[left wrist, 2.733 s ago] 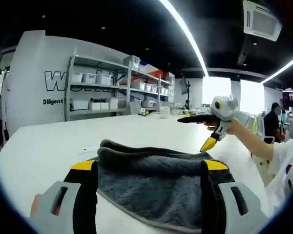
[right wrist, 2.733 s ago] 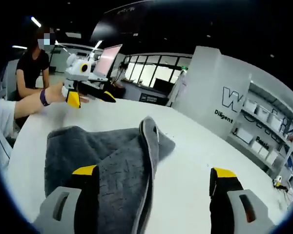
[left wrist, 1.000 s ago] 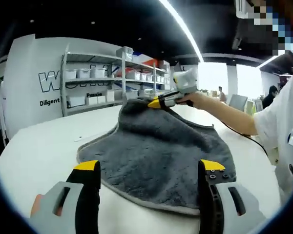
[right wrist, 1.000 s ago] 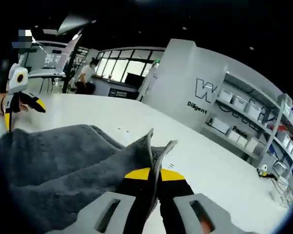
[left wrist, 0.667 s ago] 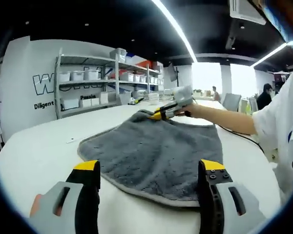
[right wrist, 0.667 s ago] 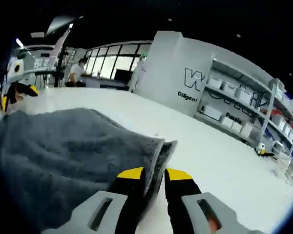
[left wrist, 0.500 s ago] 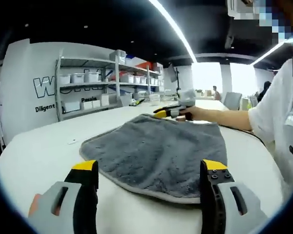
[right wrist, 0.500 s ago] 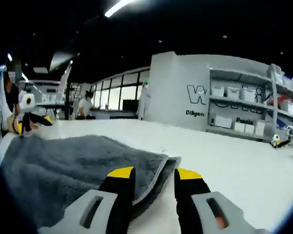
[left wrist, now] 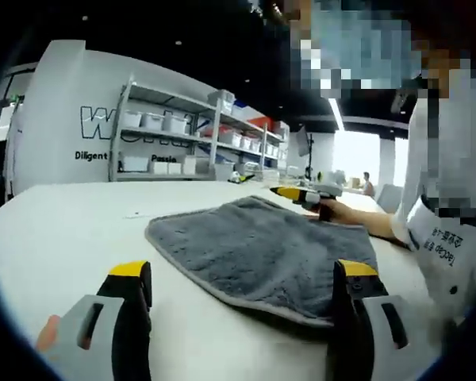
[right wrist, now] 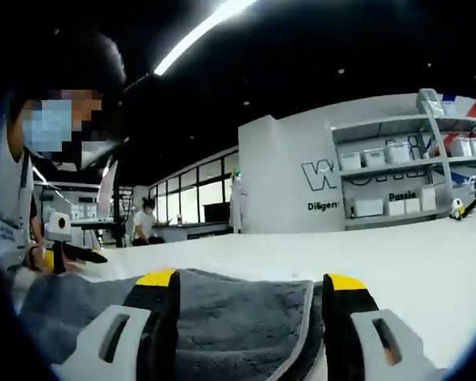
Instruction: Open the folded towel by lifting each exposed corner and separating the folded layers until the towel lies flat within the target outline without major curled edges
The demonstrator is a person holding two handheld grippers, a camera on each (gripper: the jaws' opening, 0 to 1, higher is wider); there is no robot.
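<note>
A grey towel (left wrist: 258,248) with a pale hem lies spread on the white table (left wrist: 71,230). My left gripper (left wrist: 243,274) stands open at the towel's near edge, its yellow-tipped jaws wide apart, one over bare table and one by the towel's corner. At the far corner a hand holds my right gripper (left wrist: 284,191) low over the table. In the right gripper view the towel (right wrist: 238,313) lies between the wide-apart jaws of my open right gripper (right wrist: 251,282), with its hemmed edge near the right jaw. My left gripper (right wrist: 86,255) shows far off at the left.
A person in a white shirt (left wrist: 440,214) stands close on the right. Metal shelves with bins (left wrist: 174,147) line a white wall behind the table. Bare table stretches to the left of the towel. Other people (right wrist: 147,226) sit at desks far behind.
My right gripper has opened and let go of the towel's corner, which now lies down on the table. Both cameras have dropped lower; the left jaws stayed open.
</note>
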